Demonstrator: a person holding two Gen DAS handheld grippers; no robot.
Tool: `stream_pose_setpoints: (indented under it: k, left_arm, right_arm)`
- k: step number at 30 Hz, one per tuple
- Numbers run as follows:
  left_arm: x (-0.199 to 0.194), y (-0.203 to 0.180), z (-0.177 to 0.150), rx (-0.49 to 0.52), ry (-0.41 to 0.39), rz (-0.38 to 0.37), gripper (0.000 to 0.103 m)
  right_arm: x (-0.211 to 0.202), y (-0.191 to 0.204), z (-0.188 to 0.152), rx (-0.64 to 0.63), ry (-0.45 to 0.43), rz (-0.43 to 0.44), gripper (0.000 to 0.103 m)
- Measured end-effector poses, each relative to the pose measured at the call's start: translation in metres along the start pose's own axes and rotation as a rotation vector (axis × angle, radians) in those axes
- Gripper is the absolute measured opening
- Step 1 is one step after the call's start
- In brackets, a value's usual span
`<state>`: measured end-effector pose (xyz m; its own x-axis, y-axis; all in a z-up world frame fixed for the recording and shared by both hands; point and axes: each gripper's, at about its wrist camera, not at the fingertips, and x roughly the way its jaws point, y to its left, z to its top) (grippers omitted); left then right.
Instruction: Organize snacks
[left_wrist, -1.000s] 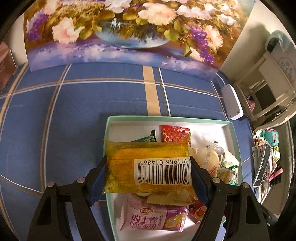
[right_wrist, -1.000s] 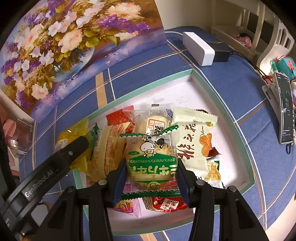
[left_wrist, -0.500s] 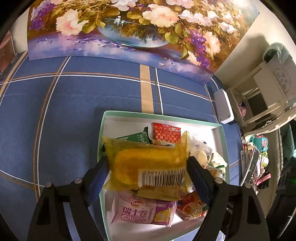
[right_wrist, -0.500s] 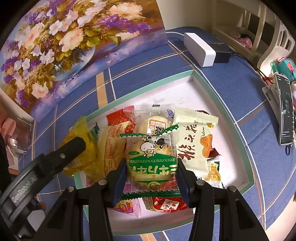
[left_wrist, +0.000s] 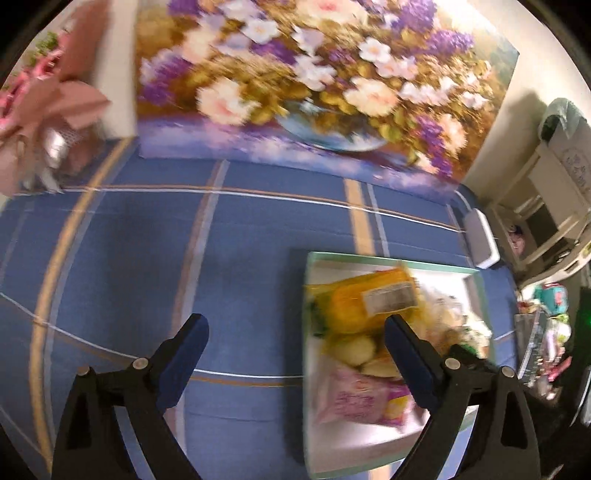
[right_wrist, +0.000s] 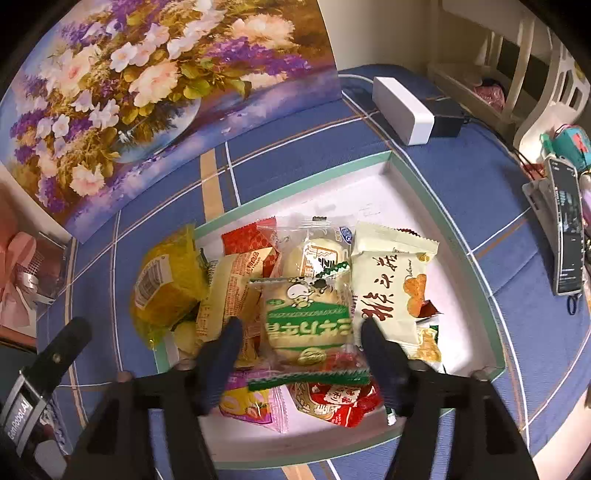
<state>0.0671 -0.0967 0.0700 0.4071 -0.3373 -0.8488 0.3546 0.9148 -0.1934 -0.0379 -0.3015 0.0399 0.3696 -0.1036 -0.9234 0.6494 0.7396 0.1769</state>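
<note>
Left wrist view (blurred): a pink ribbon bundle occupies the upper left of the frame. The floral painting stands across the top, behind the blue plaid tablecloth. At lower centre the left gripper is above bare cloth, jaws wide apart, holding nothing. The green-rimmed tray sits at lower right; the gripper's right finger overlaps its contents. The yellow packet lies at the tray's near-left corner, on top of other snacks. A white box lies beyond the tray, at the right edge of the cloth.

Right wrist view: the yellow packet appears at centre left, leaning over the tray rim. The right gripper is at lower centre, jaws spread on either side of the green-labelled packet, pads apart from its wrapper. A cream packet lies just beside it on the right, a red packet below. The white box and a dark adapter lie at upper right; a phone stands at the far right.
</note>
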Motion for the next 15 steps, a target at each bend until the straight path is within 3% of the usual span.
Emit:
stream_pose_setpoints:
  k: [4,6,11,15]
  left_arm:
    - [-0.016,0.014,-0.011,0.035,-0.052,0.087,0.096]
    - [-0.022,0.02,-0.017,0.044,-0.063,0.114,0.096]
    - [-0.034,0.033,-0.035,0.03,-0.07,0.216,0.096]
    - [-0.049,0.039,-0.049,0.048,-0.084,0.283,0.096]
  right_arm:
    - [-0.009,0.003,-0.005,-0.003,-0.024,-0.011,0.077]
    - [-0.015,0.006,-0.01,-0.014,-0.039,-0.008,0.09]
    - [-0.026,0.016,-0.026,-0.06,-0.073,-0.019,0.102]
    - [-0.032,0.02,-0.04,-0.081,-0.088,-0.021,0.103]
